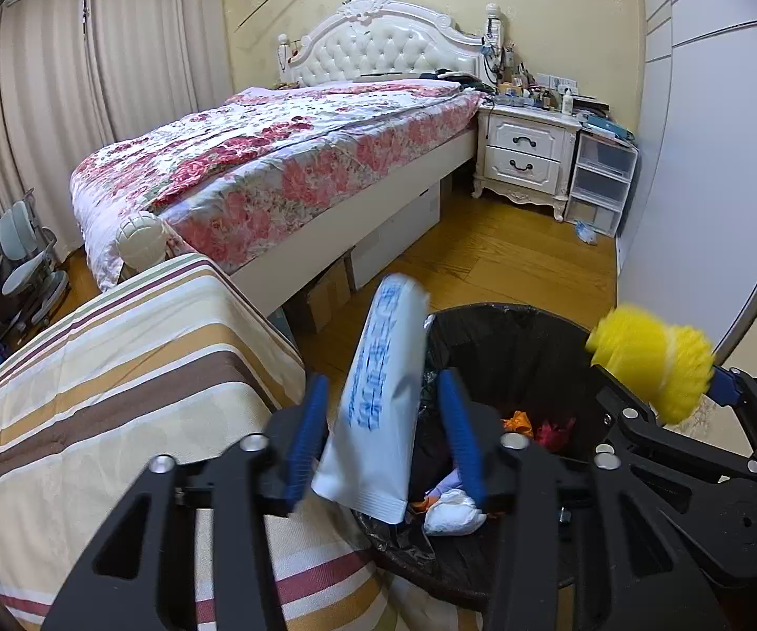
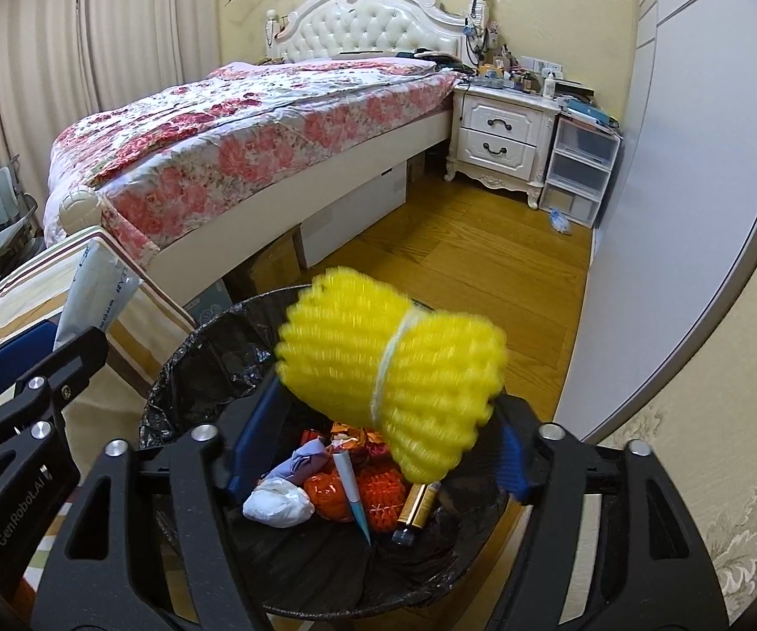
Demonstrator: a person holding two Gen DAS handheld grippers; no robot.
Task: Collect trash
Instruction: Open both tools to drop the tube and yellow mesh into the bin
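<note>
Over the black-lined bin (image 2: 294, 568) beside the striped mattress (image 1: 115, 368), both tools hang with something between their fingers. The left gripper (image 1: 384, 436) has its blue fingers spread wide, and the white packet (image 1: 384, 394) stands tilted between them, its sealed bottom edge low over the bin's near rim. It seems to lean on the left finger only, with a gap on the other side, so I judge it loose or just let go, not pinched. The right gripper (image 2: 378, 447) is also spread, and the yellow foam net (image 2: 394, 373), tied at its waist with a pale band, sits blurred above the bin mouth; I cannot tell whether a finger still touches it.

Both things look very light. The packet is a flat, soft plastic pouch, smooth and likely slippery, and it bends easily. The crimped seal at the end is the stiffest part and the best place to take hold. The foam net is springy and squashes to almost nothing, so the banded waist gives the firmest hold; neither is fragile.

The bin already holds a white paper wad (image 2: 278, 507), orange netting (image 2: 384, 494), a small tube (image 2: 349, 489) and a brown bottle (image 2: 415, 510).
</note>
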